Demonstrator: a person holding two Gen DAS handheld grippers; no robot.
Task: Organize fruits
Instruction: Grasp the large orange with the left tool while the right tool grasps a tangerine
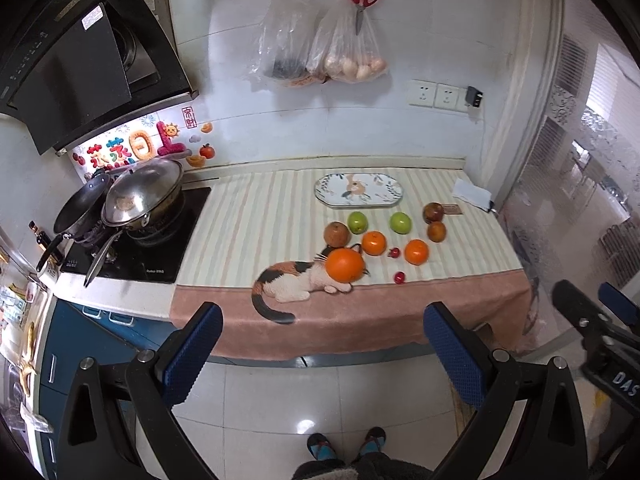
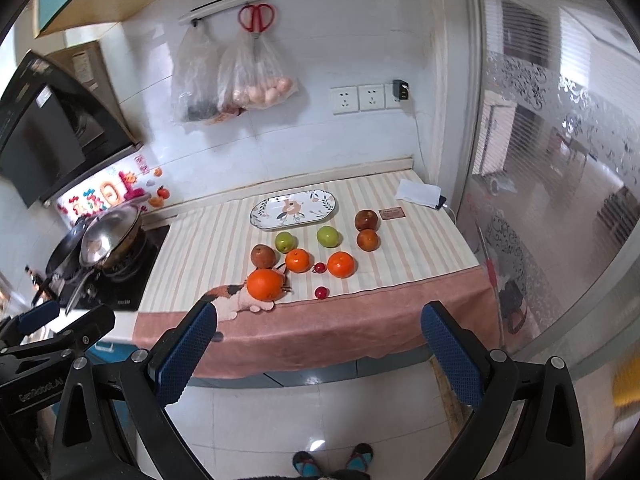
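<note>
Both tools hang back over the floor, well short of the counter (image 1: 400, 316); left tool (image 1: 324, 354) & right tool (image 2: 320, 350) each w/ jaws spread wide, nothing between them. Fruit all sits loose on the striped cloth, none sorted yet by the look of it. Nearest the front edge: big orange (image 1: 346, 265), on the cat print of the cloth. Behind it a brown pear (image 1: 337, 234), two smaller oranges (image 1: 373, 243) (image 1: 416, 251), two green apples (image 1: 357, 222) (image 1: 401, 222), two dark red-brown fruits (image 1: 433, 212) (image 1: 436, 231) touching or nearly so, plus two small red cherry-like bits (image 1: 399, 277) (image 1: 394, 253). Step in hand, I'd judge: reach in for a first pick. Best bet is probably the big orange, closest & w/ room on its front side. Come in level, jaws astride its widest part, close gently since round fruit rolls; pear sits just behind, so don't push fwd. Small red ones likely need a low, careful pinch, prob leave till later. Containers: only one, the oval patterned plate (image 1: 390, 196) at the back of the cloth, behind the green apples; it holds no fruit. On the wall, two plastic bags (image 1: 320, 40) hang from a rail, one w/ what look like eggs, other w/ dark contents I can't make out. Lidded pan (image 1: 140, 196) on the hob at left; inside hidden.
</note>
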